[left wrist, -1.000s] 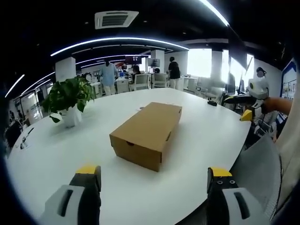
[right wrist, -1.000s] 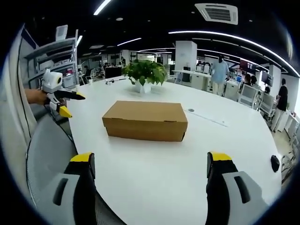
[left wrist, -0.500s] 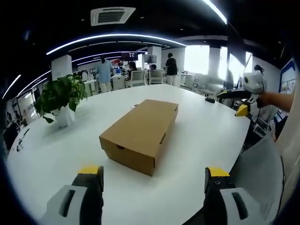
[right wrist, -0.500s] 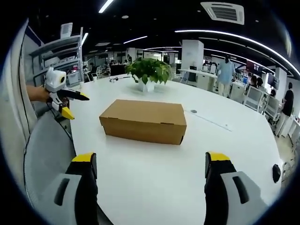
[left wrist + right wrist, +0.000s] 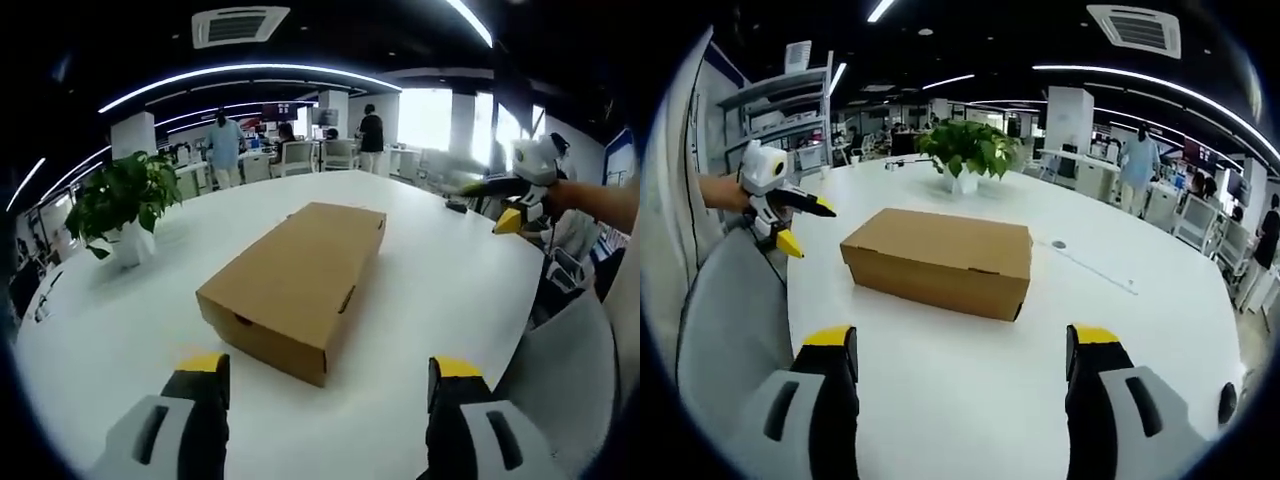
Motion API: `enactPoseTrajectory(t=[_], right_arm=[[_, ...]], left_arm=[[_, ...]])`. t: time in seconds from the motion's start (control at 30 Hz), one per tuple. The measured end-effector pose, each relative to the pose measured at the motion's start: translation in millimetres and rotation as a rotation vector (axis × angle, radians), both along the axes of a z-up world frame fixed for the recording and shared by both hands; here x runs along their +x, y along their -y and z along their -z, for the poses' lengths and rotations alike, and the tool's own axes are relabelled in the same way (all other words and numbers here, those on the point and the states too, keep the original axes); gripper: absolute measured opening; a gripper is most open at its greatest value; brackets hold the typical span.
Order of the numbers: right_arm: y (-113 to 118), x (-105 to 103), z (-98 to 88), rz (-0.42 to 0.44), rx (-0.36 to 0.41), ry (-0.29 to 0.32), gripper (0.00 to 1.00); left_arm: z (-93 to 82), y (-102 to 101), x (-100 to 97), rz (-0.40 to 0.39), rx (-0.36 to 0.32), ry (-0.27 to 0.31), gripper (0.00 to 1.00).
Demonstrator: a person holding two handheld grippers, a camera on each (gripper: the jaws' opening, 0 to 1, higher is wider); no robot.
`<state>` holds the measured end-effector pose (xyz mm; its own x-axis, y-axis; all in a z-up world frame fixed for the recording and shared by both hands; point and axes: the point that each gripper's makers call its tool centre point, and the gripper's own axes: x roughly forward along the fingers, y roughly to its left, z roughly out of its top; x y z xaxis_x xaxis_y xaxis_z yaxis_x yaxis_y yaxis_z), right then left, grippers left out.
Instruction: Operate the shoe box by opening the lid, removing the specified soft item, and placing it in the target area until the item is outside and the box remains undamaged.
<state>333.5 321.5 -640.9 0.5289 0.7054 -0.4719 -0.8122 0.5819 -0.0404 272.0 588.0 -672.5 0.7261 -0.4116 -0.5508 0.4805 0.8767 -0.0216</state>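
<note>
A brown cardboard shoe box (image 5: 295, 281) (image 5: 940, 261) lies with its lid down on a large white round table (image 5: 440, 290) (image 5: 970, 400). My left gripper (image 5: 325, 372) hovers open just short of the box's near end, with nothing between its jaws. My right gripper (image 5: 958, 342) stands open facing the box's long side, a little way back from it. The right gripper (image 5: 520, 195) also comes into the left gripper view at the far right, and the left gripper (image 5: 780, 205) into the right gripper view at the left, held by a hand.
A potted green plant (image 5: 122, 205) (image 5: 965, 155) stands on the table beyond the box. A small dark object (image 5: 1228, 402) lies near the table's edge. A grey chair back (image 5: 725, 320) is beside the table. People and desks are in the background.
Both views have drawn closer to the box, which now looks larger. The box itself has not moved and both grippers stay open.
</note>
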Motion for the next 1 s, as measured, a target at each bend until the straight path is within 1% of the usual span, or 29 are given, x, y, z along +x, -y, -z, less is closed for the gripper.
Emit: enactPoseTrajectory(t=[0.07,0.2,0.3,0.53,0.7,0.9,0.93,1.0], right_arm=[[-2.6,6.1,1.4,-0.016,0.004,0.003,0.77],[-8.9,21.9,11.3,-0.065,-0.005,0.001,0.75],[-12.0,29.8,17.8,-0.088,-0.007,-0.009,0.73],[-22.1,50.5,31.2,-0.152,-0.008,-0.021,0.7],[-29.1,70.2,38.6,-0.186,-0.003,-0.018,0.67],[-39.4,88.4,49.3,-0.24,-0.006,-0.032,0.64],[-40.5,90.2,50.8,-0.247,-0.006,-0.033,0.63],[-43.6,93.4,54.7,-0.265,-0.014,-0.037,0.61]], left_arm=[[1.3,-0.7,3.7,-0.02,-0.002,0.004,0.8],[7.7,-1.8,10.4,-0.056,0.015,0.003,0.76],[11.2,-1.2,14.0,-0.09,0.021,0.004,0.72],[18.7,2.7,21.1,-0.144,0.034,0.013,0.71],[25.7,3.4,28.6,-0.191,0.05,0.016,0.7],[27.8,5.5,38.8,-0.246,0.068,0.045,0.69],[27.7,7.3,40.7,-0.252,0.068,0.057,0.68],[30.2,11.4,42.5,-0.255,0.071,0.057,0.68]])
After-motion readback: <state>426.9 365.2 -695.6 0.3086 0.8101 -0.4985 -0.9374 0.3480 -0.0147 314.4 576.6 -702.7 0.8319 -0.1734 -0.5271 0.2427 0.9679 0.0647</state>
